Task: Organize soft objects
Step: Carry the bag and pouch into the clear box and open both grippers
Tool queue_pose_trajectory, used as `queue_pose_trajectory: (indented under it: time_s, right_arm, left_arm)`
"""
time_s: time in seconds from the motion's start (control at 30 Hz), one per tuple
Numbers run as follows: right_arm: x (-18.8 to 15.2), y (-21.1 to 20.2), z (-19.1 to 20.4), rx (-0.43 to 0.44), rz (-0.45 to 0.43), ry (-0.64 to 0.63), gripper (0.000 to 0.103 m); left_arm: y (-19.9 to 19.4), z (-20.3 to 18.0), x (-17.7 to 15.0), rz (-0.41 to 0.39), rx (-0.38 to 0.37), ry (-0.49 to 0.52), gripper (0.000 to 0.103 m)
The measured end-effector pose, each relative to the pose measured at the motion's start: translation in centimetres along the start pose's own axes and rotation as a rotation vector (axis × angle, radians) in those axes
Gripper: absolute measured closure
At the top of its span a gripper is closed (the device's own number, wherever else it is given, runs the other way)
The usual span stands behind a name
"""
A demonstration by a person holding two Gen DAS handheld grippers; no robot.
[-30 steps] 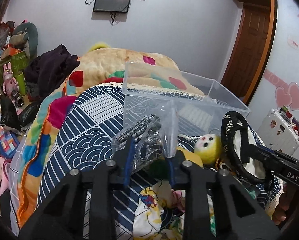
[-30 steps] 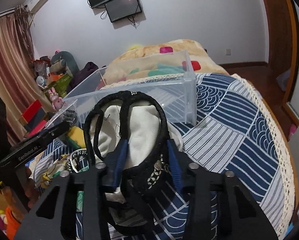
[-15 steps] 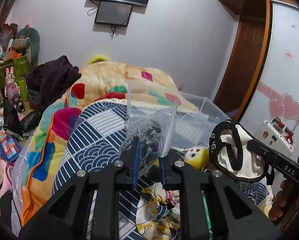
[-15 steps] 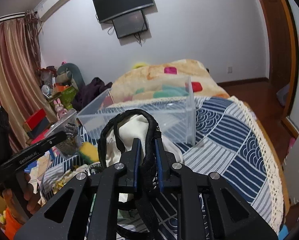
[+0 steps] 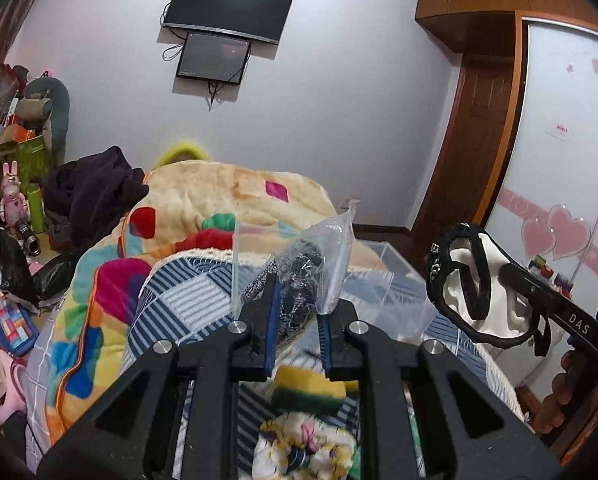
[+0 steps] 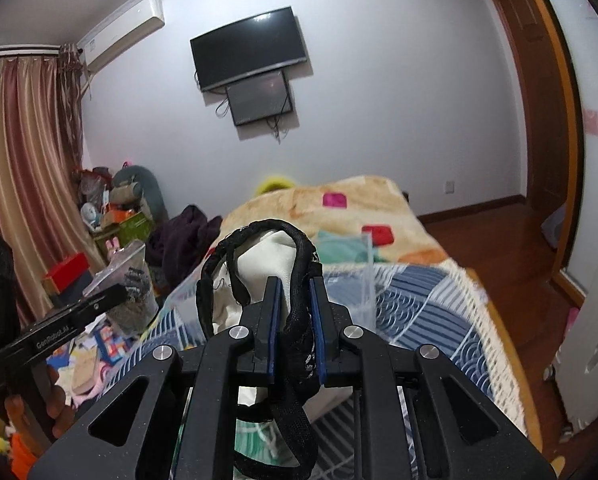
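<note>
Plastic bag (image 5: 319, 264): clear, with dark knitted fabric inside; pinched between the blue pads of the left hand-held gripper (image 5: 299, 328) and held up off the bed, at 12 o'clock in the left wrist view.
White pouch (image 6: 265, 264): pale cloth with a black braided strap; the right hand-held gripper (image 6: 297, 332) is clenched on the strap, and the pouch hangs in the air at 12 o'clock in the right wrist view.
Clear bin (image 6: 363, 280): transparent box on the bed beyond both grippers, at 1 o'clock in the right wrist view; likely the place for the soft things.
Left on the bed: a yellow-and-green sponge (image 5: 309, 390) and a floral cloth (image 5: 307, 452), at 6 o'clock under the left gripper.
Bed (image 6: 419, 300): blue-and-white patterned cover, with a colourful blanket (image 5: 203, 204) further back.
Risk, bag: the film is slick and only a fold seems caught, so it could slide out on a quick swing.
Risk, pouch: held by the strap alone, it may swing and catch the bin's rim, or land outside it.
Risk, bin: its clear walls are hard to judge, so a gripper could knock them.
Writing: "DAS" on the right gripper's side; "GenRobot.AI" on the left gripper's side.
</note>
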State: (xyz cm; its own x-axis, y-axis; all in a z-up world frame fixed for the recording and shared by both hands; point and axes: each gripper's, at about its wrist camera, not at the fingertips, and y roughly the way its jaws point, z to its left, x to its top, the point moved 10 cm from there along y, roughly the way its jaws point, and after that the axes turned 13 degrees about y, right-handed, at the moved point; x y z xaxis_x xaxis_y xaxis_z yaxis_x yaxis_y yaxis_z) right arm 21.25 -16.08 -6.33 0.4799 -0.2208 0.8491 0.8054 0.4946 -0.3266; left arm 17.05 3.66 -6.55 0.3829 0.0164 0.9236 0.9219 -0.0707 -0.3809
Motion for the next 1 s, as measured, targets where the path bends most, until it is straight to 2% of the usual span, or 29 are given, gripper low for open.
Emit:
queue_pose_trajectory:
  time_s: [0.2,0.43,0.57,0.73,0.93,1.0]
  right_arm:
    - [2.2,1.7,-0.1,-0.035,-0.042,-0.004,0.090]
    - [2.6,5.0,-0.7,-0.091,-0.032,0.004,0.090]
    - [2.0,6.8,-1.2,-0.120,0.004,0.001,0.090]
    - [0.7,8.5,-1.5,-0.133,0.068,-0.010,0.090]
    - [-0.6,9.7,-2.2,-0.162,0.137,-0.036,0.090]
    - [-1.1,10.1,-2.5,-0.170,0.165,-0.039,0.090]
  left_arm:
    - [2.0,0.4,2.6,-0.017,-0.005,0.002,0.086]
    - [6.3,0.7,4.0,0.030,0.009,0.011,0.086]
    - [9.0,0.5,3.5,0.080,0.022,0.029,0.086]
    - [12.5,0.0,1.6,0.177,-0.001,0.038,0.086]
    - [14.5,-1.0,-0.2,0.259,0.011,0.112,0.086]
    - [14.9,-1.5,-0.7,0.277,-0.017,0.120,0.086]
